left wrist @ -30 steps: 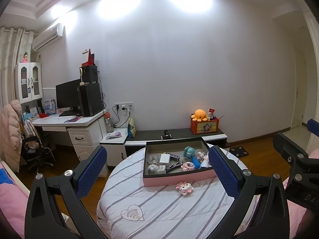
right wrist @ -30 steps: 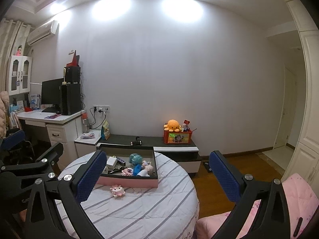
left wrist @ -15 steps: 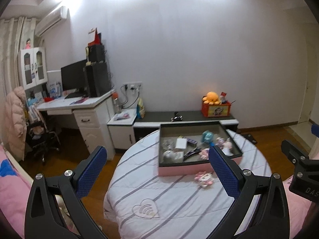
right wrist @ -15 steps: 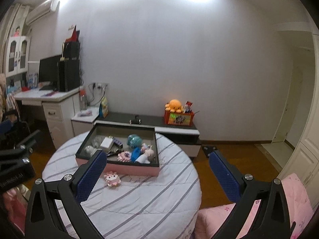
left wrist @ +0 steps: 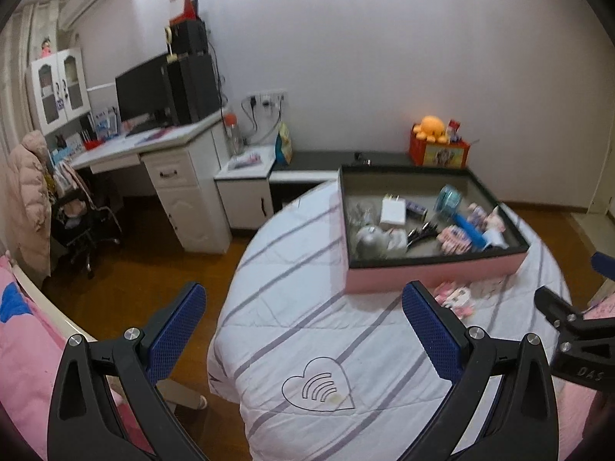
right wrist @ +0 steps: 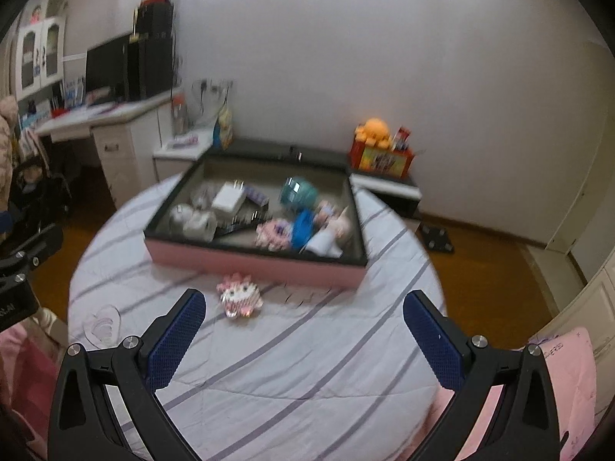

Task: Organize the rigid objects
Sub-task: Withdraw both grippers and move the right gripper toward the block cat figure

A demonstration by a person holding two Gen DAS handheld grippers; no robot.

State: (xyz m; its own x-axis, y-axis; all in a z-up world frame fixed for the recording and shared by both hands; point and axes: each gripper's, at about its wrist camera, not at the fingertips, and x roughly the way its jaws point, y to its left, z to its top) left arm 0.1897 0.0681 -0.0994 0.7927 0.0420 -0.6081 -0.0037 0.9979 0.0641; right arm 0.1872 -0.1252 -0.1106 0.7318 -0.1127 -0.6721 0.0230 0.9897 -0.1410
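Two grippers: both over the near side of the table, jaws spread wide, nothing between them.
Table point(right wrist: 269, 365): round, covered in a white cloth with grey stripes; a heart outline point(left wrist: 317, 384) is printed near its front edge.
Tray point(right wrist: 253, 259): shallow, pink walls, dark rim, sits on the far half of the table.
Tray contents: white charger point(right wrist: 229, 196), teal round thing point(right wrist: 298, 190), blue item point(right wrist: 303, 226), silver lumps point(left wrist: 371, 236), black clip point(left wrist: 421, 230), small pink figures; all lie loose, some touching.
Pink toy point(right wrist: 239, 297): alone on the cloth, just in front of the tray's near wall, outside it.
Left gripper point(left wrist: 303, 326): released, above the cloth left of the toy, apart from it.
Right gripper point(right wrist: 303, 332): released, blue pads point(right wrist: 177, 342) clear of the cloth; toy lies just beyond its left finger.
Background: desk with monitor point(left wrist: 142, 94); orange plush point(left wrist: 432, 126) on a red box against the wall.
Focus: right wrist view blurred.
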